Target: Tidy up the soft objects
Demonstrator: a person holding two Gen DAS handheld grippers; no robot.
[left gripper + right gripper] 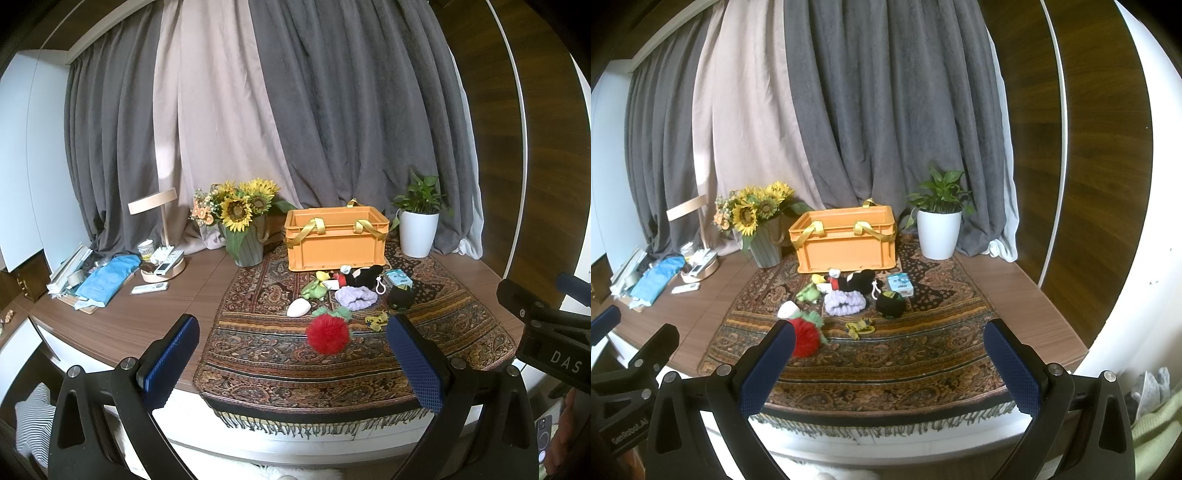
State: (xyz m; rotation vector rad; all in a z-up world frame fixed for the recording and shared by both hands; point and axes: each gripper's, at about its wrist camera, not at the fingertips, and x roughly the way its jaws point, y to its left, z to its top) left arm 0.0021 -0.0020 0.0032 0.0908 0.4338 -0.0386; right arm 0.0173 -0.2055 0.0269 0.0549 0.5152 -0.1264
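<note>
An orange crate with yellow straps stands at the back of a patterned rug. In front of it lies a cluster of soft toys: a red fluffy ball with green leaves, a purple scrunchie, a black plush, a green frog toy, a black pouch, a white egg shape and a yellow strap piece. My left gripper and right gripper both hover open before the table's front edge, holding nothing.
A sunflower vase stands left of the crate, a white potted plant to its right. A lamp base with remotes, a blue cloth and papers fill the left of the table. Grey curtains hang behind. A blue card packet lies near the toys.
</note>
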